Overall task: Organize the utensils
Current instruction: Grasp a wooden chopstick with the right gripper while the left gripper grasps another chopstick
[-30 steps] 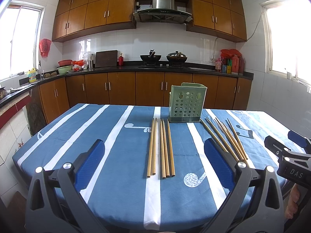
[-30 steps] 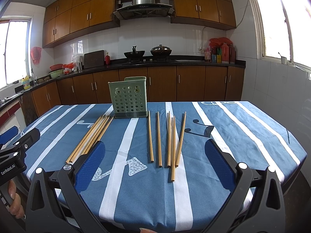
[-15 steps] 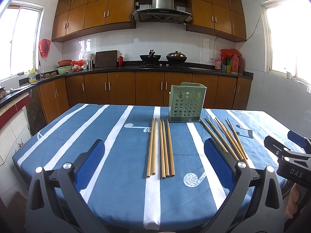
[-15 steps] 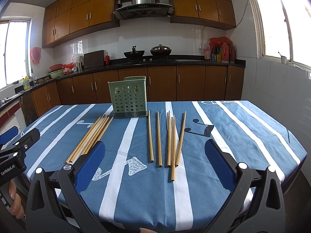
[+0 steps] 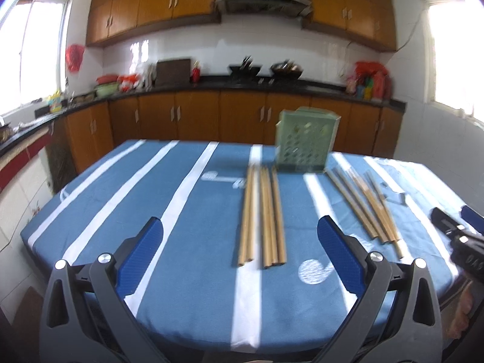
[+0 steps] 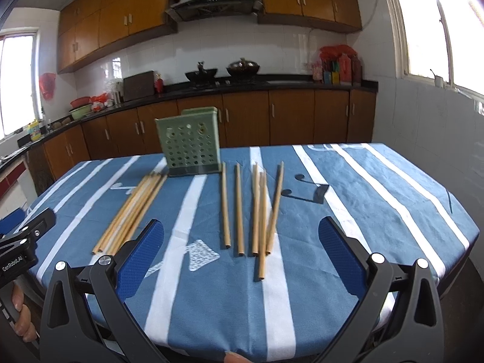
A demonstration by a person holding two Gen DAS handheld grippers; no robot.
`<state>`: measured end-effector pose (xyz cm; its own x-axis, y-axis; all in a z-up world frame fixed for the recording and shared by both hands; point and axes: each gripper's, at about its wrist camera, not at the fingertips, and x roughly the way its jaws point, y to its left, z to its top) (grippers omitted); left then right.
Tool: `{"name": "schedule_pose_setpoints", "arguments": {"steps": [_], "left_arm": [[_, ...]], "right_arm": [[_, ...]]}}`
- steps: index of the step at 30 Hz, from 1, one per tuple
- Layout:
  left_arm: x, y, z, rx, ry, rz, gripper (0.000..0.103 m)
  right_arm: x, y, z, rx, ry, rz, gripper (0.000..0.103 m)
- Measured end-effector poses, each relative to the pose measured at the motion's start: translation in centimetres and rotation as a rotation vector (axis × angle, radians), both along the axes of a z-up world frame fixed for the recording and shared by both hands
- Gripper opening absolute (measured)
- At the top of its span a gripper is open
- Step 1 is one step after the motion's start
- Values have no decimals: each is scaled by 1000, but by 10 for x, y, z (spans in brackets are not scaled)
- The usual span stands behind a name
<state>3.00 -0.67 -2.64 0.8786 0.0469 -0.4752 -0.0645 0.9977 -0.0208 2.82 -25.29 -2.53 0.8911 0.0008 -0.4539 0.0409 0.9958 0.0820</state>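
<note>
Two groups of wooden chopsticks lie on the blue striped tablecloth. In the left wrist view the left group [image 5: 262, 215] lies ahead of my open left gripper [image 5: 240, 251], and the right group [image 5: 364, 204] lies further right. A green perforated utensil holder [image 5: 305, 143] stands upright behind them. In the right wrist view my open right gripper [image 6: 242, 252] hovers over the near ends of the right group [image 6: 252, 208]; the left group [image 6: 131, 211] and the holder [image 6: 189, 146] are also in view. Both grippers are empty.
The table's near edge [image 6: 272, 349] is close under both grippers. The right gripper's tip shows at the right edge of the left wrist view [image 5: 456, 236]. The left gripper shows at the left of the right wrist view [image 6: 21, 242]. Kitchen cabinets stand behind.
Both grippers have moved forward and tilted down toward the chopsticks. The left view is blurred by motion. Both grippers stay open.
</note>
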Motion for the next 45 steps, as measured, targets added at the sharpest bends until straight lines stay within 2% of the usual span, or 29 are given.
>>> {"name": "schedule_pose_setpoints", "arguments": {"steps": [3,5,7,10,15,19,22,26,29,31,33,35,45], "left_arm": [[22,18,-8,-19,75,47,99],[38,37,-10,-48,132,63,99],[53,53,-16,-82,193,83,99],[66,72,-19,-114,241,99,99],[81,90,-23,-136,275,89,99],[95,90,-27,-116,296,70,99],[105,87,-31,-116,317,36,89],[117,77,-37,-125,348,-21,66],[128,67,-43,-140,378,-79,56],[136,59,-47,-135,399,-113,47],[143,52,-52,-122,421,-135,32],[150,48,-58,-105,447,-154,26],[155,32,-63,-47,479,-209,18]], "right_arm": [[23,-18,-5,26,77,-60,100],[46,-35,-9,62,142,-93,92],[66,-48,-13,108,198,-112,76],[102,-62,-25,188,294,-108,60],[146,-58,-47,157,394,-94,36],[165,-54,-65,148,451,-84,31],[171,-52,-74,137,476,-78,23],[165,-50,-75,80,457,-82,9],[169,-63,-75,93,452,-106,8],[169,-71,-75,107,449,-136,8],[167,-72,-75,108,445,-135,8],[166,-71,-74,92,443,-132,8],[172,-71,-76,92,439,-119,8]]}}
